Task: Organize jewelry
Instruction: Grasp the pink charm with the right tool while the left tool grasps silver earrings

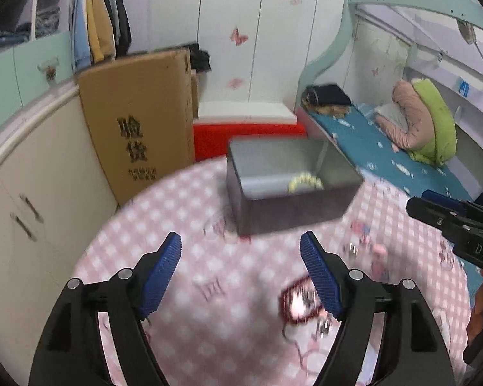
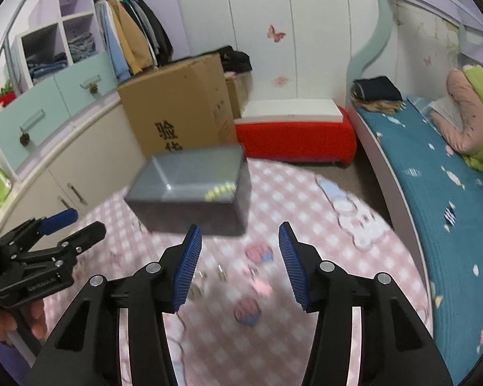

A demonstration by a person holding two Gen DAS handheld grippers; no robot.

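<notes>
An open grey box point(image 1: 293, 189) stands on a round table with a pink checked cloth point(image 1: 209, 257); a pale yellow bead bracelet point(image 1: 306, 182) lies inside it. My left gripper point(image 1: 241, 273) is open and empty, held above the cloth in front of the box. A small red-framed jewelry piece point(image 1: 298, 302) lies on the cloth by its right finger. In the right wrist view the box point(image 2: 193, 193) and bracelet point(image 2: 220, 191) show again. My right gripper point(image 2: 240, 263) is open and empty above small metal pieces point(image 2: 222, 273) on the cloth. Both views are blurred.
A tall cardboard box point(image 1: 141, 122) and a cream cabinet point(image 1: 32, 177) stand left of the table. A red bench point(image 2: 293, 135) is behind it. A bed with a teal sheet point(image 2: 450, 209) runs along the right. The left gripper shows at the left in the right wrist view point(image 2: 48, 247).
</notes>
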